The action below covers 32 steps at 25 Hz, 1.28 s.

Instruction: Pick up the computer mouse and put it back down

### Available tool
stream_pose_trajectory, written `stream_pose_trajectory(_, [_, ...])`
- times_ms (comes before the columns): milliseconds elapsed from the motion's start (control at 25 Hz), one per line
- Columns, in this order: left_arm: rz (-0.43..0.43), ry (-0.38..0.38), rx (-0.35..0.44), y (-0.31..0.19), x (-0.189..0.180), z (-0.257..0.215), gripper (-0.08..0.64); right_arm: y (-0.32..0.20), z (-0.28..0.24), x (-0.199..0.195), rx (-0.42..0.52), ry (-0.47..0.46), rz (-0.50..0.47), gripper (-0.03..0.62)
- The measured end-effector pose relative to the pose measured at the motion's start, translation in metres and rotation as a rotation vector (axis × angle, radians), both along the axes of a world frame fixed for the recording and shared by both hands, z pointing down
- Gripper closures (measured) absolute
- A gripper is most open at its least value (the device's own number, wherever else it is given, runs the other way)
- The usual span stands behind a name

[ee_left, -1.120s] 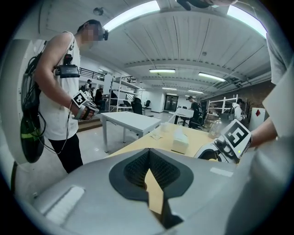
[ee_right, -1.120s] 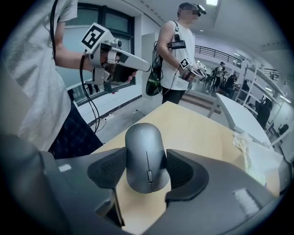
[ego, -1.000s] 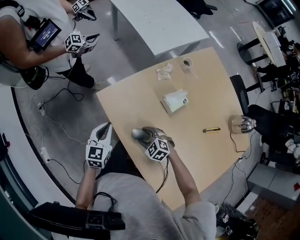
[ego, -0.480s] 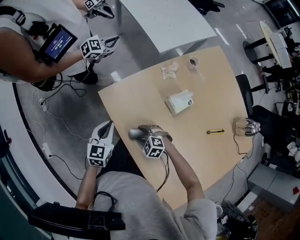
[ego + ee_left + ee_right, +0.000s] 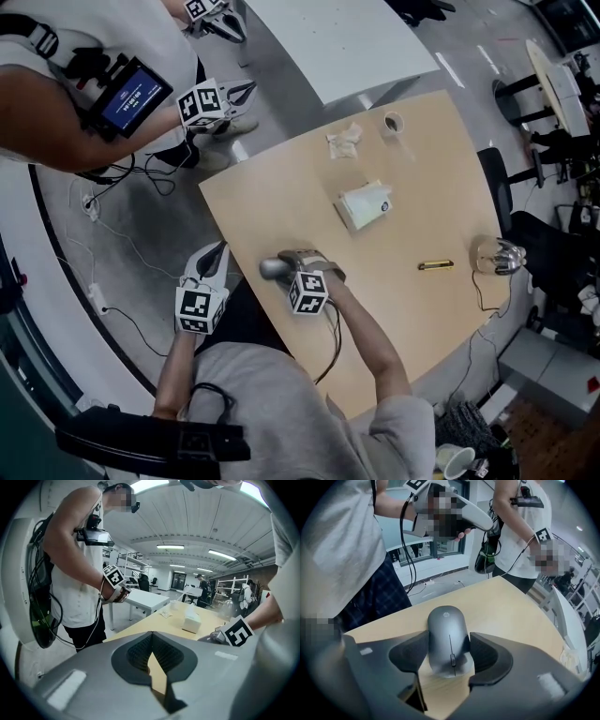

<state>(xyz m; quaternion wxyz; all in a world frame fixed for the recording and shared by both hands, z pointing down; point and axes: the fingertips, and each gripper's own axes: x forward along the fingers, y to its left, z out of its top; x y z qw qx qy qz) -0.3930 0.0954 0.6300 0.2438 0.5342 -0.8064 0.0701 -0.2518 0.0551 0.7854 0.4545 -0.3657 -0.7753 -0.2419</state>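
Observation:
A grey computer mouse (image 5: 448, 639) sits between the jaws of my right gripper (image 5: 449, 653), whose pads press on both its sides. In the head view the mouse (image 5: 273, 268) is at the near left edge of the tan table (image 5: 422, 187), and the right gripper (image 5: 281, 265) points steeply down at it. I cannot tell whether the mouse touches the tabletop. My left gripper (image 5: 214, 253) hangs off the table's left edge over the floor, with nothing in it. In its own view the left gripper (image 5: 152, 651) has its pads meeting at the tips.
On the table are a white tissue box (image 5: 364, 203), crumpled paper (image 5: 343, 140), a small cup (image 5: 393, 123), a yellow-and-black bar (image 5: 436, 265) and a shiny glass object (image 5: 495, 255). Another person with grippers (image 5: 204, 101) stands at the far left. A white table (image 5: 328, 37) lies beyond.
My right gripper has sunk a little toward the table with the mouse in it and rolled slightly. The other person's grippers have shifted to the right. My left gripper has stayed put.

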Motion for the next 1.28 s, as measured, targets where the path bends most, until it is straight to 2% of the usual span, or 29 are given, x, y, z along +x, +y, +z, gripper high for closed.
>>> stream_pose_trajectory(320, [-0.002, 0.001, 0.008, 0.014, 0.0, -0.002, 0.54, 0.017, 0.002, 0.0, -0.001, -0.002, 0.002, 0.307])
stream_pose_trajectory(440, [0.008, -0.003, 0.008, 0.005, 0.001, -0.004, 0.54, 0.007, 0.001, -0.001, -0.005, -0.008, 0.016, 0.301])
stream_pose_trajectory(520, [0.01, -0.007, 0.006, 0.0, 0.001, -0.005, 0.54, -0.001, 0.0, -0.003, -0.006, -0.023, 0.031, 0.293])
stream_pose_trajectory(640, [0.009, -0.012, 0.007, 0.003, 0.002, -0.008, 0.54, 0.0, -0.006, -0.005, -0.036, -0.047, 0.073, 0.249])
stream_pose_trajectory(800, [0.017, -0.023, 0.018, 0.002, 0.006, -0.015, 0.54, -0.002, -0.022, -0.008, -0.046, -0.087, 0.126, 0.25])
stream_pose_trajectory(880, [0.025, -0.03, 0.026, 0.001, 0.009, -0.02, 0.54, -0.006, -0.033, -0.009, -0.076, -0.107, 0.181, 0.288])
stream_pose_trajectory(960, [0.032, -0.034, 0.032, 0.0, 0.014, -0.024, 0.54, -0.008, -0.046, -0.008, -0.14, -0.114, 0.258, 0.361])
stream_pose_trajectory(1080, [0.044, -0.037, 0.038, 0.0, 0.022, -0.028, 0.54, -0.016, -0.064, -0.003, -0.201, -0.138, 0.357, 0.418])
stream_pose_trajectory(1280, [0.078, -0.048, 0.056, -0.005, 0.035, -0.035, 0.54, -0.03, -0.087, 0.006, -0.238, -0.196, 0.477, 0.468])
